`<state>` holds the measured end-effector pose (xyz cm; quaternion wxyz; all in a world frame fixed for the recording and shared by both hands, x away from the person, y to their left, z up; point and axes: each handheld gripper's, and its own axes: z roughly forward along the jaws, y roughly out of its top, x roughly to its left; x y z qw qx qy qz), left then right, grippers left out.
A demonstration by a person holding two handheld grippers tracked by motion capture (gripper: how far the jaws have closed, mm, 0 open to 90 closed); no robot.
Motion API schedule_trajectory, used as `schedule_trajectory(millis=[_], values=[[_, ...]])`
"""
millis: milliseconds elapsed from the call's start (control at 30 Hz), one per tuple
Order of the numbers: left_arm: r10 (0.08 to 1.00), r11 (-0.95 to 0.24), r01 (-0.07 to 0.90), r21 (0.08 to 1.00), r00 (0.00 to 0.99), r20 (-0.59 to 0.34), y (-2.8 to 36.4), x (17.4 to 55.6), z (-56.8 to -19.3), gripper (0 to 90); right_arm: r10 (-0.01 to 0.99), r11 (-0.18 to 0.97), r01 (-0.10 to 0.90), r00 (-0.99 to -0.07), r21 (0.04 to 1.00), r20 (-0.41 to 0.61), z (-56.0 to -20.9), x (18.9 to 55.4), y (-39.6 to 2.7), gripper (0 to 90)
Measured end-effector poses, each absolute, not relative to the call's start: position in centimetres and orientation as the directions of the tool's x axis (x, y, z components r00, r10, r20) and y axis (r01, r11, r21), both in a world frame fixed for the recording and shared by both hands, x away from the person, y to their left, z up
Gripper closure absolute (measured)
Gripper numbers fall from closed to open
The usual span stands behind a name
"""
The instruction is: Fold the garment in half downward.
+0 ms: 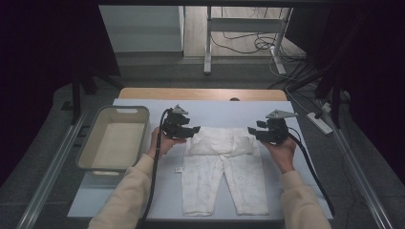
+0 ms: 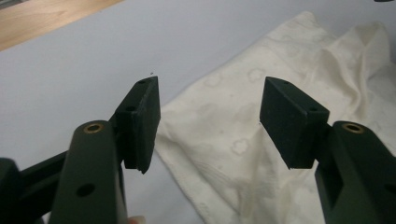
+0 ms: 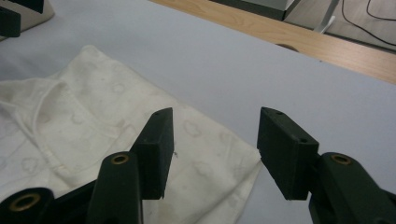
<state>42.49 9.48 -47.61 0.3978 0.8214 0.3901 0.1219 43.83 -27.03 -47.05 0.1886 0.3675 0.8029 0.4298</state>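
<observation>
My left gripper (image 1: pixel 195 129) hovers at the left corner of the folded waist of the white trousers (image 1: pixel 222 167). Its jaws stand apart with nothing clamped between them. In the left gripper view the cloth (image 2: pixel 243 140) lies flat on the table behind the gap, and neither pad presses on it. Released.

My right gripper (image 1: pixel 251 130) sits at the opposite waist corner, facing the left one across the garment. Its jaws are likewise parted and empty. In the right gripper view the corner of the trousers (image 3: pixel 140 140) lies below and between the two pads, untouched as far as I can see. Also let go.

The trousers lie spread on the pale blue table cover (image 1: pixel 215 107), near the middle of the table. The waist end is away from me and folded over into a thicker band. Both legs point back toward me and are slightly splayed.

A grey plastic basket (image 1: pixel 90 145) stands to the left of the trousers, apart from them, just beside my left hand (image 1: pixel 162 143).

My right hand (image 1: pixel 282 150) holds its gripper level, with the cable trailing down my forearm.
</observation>
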Motion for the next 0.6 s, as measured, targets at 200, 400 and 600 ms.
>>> schedule_trajectory(millis=[200, 400, 600], values=[[0.712, -0.411, 0.532, 0.740, 0.695, -0.104, 8.6, 41.9, -47.6, 38.4, 0.727, 0.388, 0.427, -0.686, 0.817, 0.013, -47.3, 43.3, -27.1, 46.0], [0.697, -0.432, 0.521, 0.736, 0.711, -0.094, 8.2, 41.6, -47.5, 38.1, 0.711, 0.399, 0.423, -0.703, 0.813, 0.016, -47.5, 42.9, -26.7, 45.4], [0.687, -0.448, 0.513, 0.732, 0.722, -0.086, 7.7, 41.3, -47.6, 37.6, 0.703, 0.417, 0.421, -0.712, 0.806, 0.009, -47.8, 42.8, -26.3, 44.8]])
